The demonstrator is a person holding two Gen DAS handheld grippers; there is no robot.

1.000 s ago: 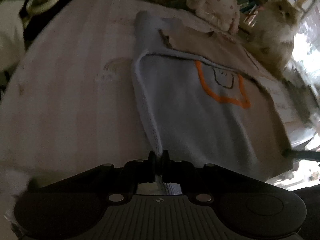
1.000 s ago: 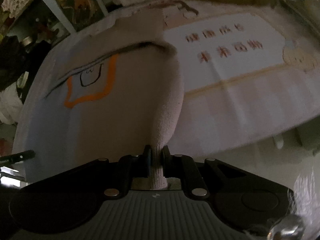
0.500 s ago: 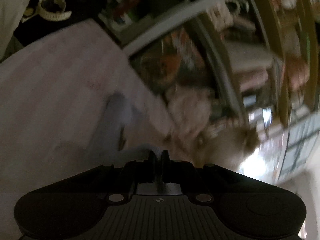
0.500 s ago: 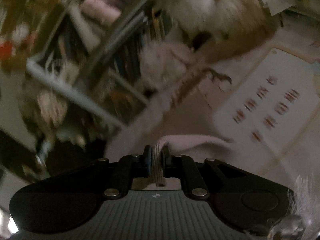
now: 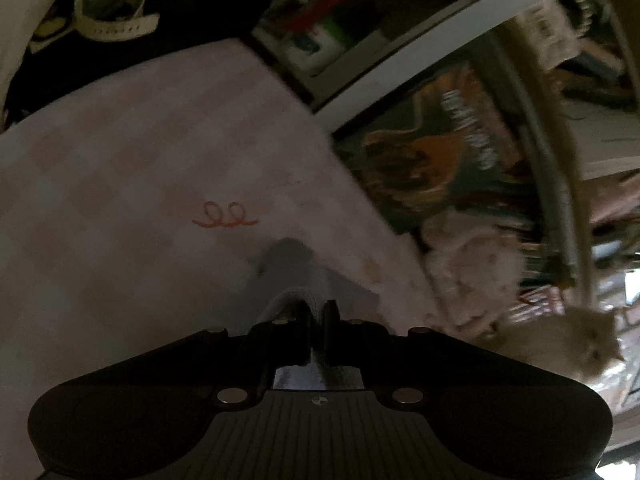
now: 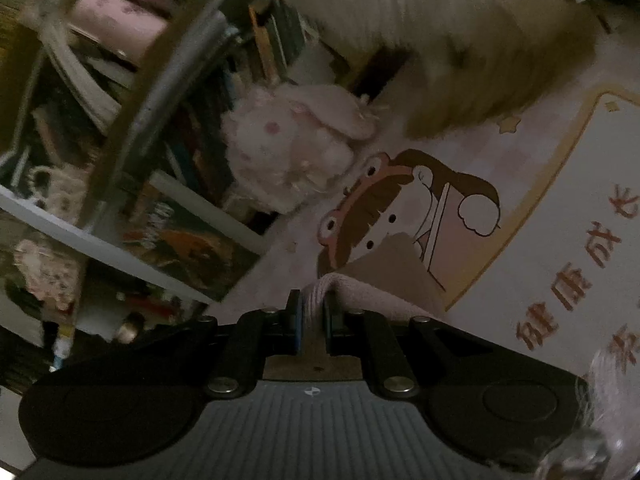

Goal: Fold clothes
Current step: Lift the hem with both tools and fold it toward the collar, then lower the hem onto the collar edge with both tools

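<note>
A two-tone garment, pale blue on one side and beige on the other, lies on a pale pink mat. Only its pinched edges show now. In the left wrist view my left gripper (image 5: 317, 312) is shut on the blue edge of the garment (image 5: 294, 276), low over the pink mat (image 5: 140, 168). In the right wrist view my right gripper (image 6: 312, 306) is shut on the ribbed beige edge of the garment (image 6: 372, 284), which folds away to the right over the mat's cartoon print. The rest of the garment is hidden under the grippers.
A pink plush rabbit (image 6: 288, 148) and a large tan plush toy (image 6: 460, 40) sit at the mat's far edge, in front of a cluttered bookshelf (image 6: 100, 120). A small tan plush (image 5: 560, 344) lies at the right. Dark floor with a pale roll (image 5: 112, 12) lies beyond the mat.
Both grippers swept forward across the mat toward the bookshelf and rolled, each carrying its edge of the garment. The flat garment with its orange outline has dropped out of view.
</note>
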